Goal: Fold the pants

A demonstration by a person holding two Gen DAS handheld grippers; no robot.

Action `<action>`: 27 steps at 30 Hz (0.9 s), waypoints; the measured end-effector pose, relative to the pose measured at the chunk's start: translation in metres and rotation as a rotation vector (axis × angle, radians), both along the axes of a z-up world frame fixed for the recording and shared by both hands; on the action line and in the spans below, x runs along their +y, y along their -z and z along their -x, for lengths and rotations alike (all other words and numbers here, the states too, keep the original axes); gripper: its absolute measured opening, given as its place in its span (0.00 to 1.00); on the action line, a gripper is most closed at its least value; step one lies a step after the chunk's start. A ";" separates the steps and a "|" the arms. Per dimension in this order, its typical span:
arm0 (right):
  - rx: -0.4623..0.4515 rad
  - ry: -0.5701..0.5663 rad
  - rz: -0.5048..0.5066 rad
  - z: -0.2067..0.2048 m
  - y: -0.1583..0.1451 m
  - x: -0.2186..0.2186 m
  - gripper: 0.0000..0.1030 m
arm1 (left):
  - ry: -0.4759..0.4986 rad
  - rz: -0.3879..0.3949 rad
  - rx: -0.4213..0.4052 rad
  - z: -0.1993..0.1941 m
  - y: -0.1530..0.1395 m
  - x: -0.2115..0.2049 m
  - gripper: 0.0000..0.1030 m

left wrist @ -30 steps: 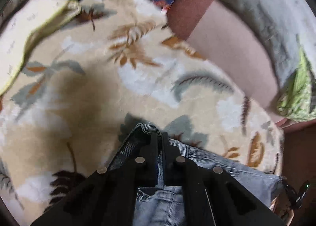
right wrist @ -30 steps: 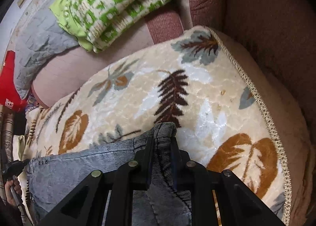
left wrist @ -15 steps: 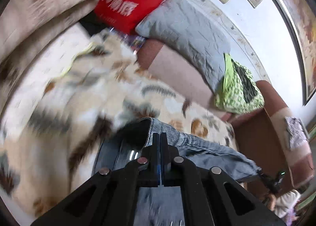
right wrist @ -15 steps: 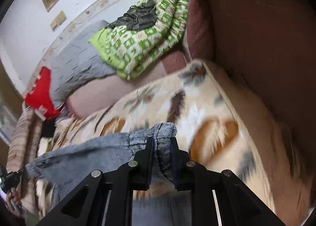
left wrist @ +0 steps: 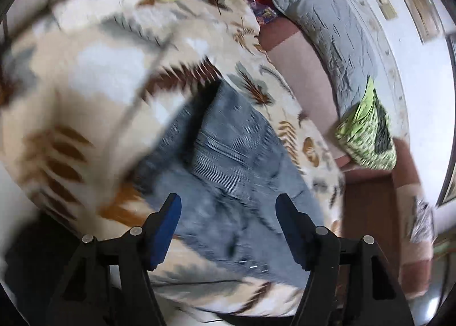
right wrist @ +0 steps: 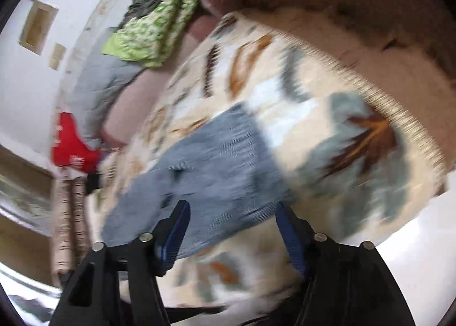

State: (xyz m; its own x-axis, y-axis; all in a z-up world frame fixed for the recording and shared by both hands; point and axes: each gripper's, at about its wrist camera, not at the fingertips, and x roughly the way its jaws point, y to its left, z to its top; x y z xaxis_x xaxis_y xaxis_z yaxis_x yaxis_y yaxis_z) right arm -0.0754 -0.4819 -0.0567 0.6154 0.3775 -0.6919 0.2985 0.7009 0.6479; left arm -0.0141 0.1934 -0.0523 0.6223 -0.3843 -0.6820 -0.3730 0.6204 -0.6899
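Both grippers (left wrist: 228, 209) (right wrist: 232, 214) gape above jeans (left wrist: 228, 160) on blanket (left wrist: 94, 69)

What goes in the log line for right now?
left gripper: open, empty | right gripper: open, empty | pants: lying on leaf blanket | views: blurred

My left gripper (left wrist: 228, 223) and right gripper (right wrist: 232, 229), clamped on the jeans (left wrist: 228, 160) a second ago, now gape; the denim lies released ahead of my fingertips.
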 end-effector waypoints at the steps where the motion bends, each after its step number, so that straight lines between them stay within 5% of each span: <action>1: 0.003 -0.014 -0.029 -0.006 0.001 0.009 0.64 | -0.018 0.019 0.020 -0.007 0.006 -0.011 0.67; 5: 0.017 -0.003 -0.190 -0.026 0.017 0.030 0.64 | -0.075 0.053 0.079 -0.026 0.025 -0.027 0.67; 10: 0.034 0.038 -0.264 -0.033 0.037 0.039 0.64 | -0.172 0.075 0.121 -0.041 0.044 -0.028 0.64; 13: 0.040 0.148 -0.317 -0.031 0.047 0.021 0.64 | -0.181 0.042 0.138 -0.051 0.045 -0.026 0.05; 27: 0.142 0.402 -0.593 -0.035 0.074 -0.009 0.65 | -0.193 0.008 0.062 -0.052 0.024 -0.006 0.03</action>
